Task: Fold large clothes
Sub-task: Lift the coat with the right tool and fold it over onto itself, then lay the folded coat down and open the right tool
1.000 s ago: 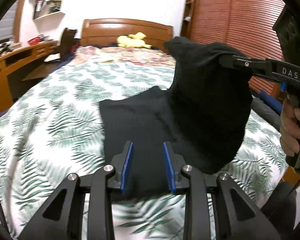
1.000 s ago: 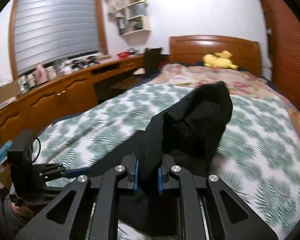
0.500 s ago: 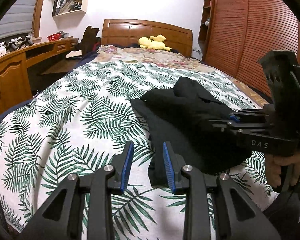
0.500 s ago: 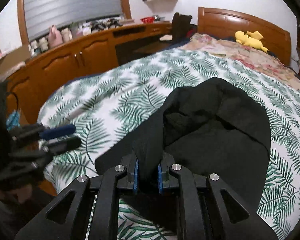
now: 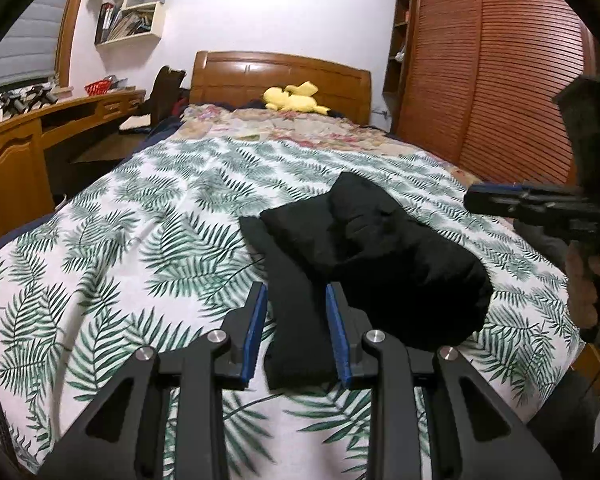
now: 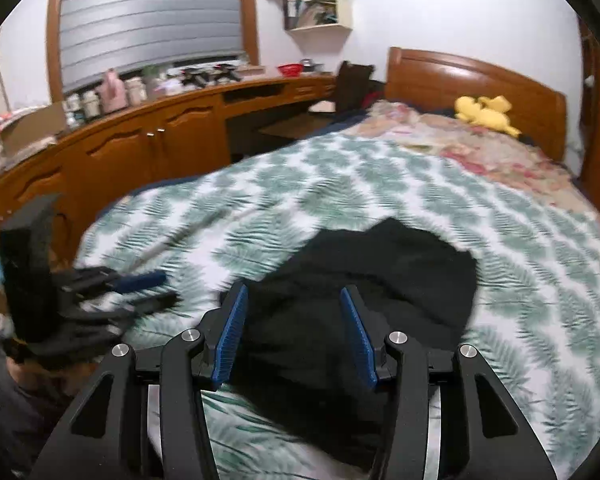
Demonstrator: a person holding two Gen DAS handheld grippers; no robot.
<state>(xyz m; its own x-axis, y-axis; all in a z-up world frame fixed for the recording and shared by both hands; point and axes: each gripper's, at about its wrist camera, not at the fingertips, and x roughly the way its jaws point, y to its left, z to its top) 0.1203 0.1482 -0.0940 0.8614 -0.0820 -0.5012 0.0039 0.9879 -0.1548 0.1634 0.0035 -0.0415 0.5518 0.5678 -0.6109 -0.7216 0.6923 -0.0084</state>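
Black garment (image 5: 364, 248) now lies bunched on the bed (image 5: 148, 216), dropped by the right gripper (image 6: 296, 336), whose fingers have just been opening and stand empty. The fold is laid. Its long axis runs toward the headboard. Left gripper (image 5: 296, 332): parted, empty.

A home bedroom: a bed (image 5: 148, 216) with a wooden headboard (image 5: 280, 76), a yellow soft toy (image 5: 292, 98), a long wooden desk (image 6: 148, 128), wall shelves (image 5: 128, 12) and a slatted wardrobe (image 5: 488, 80).
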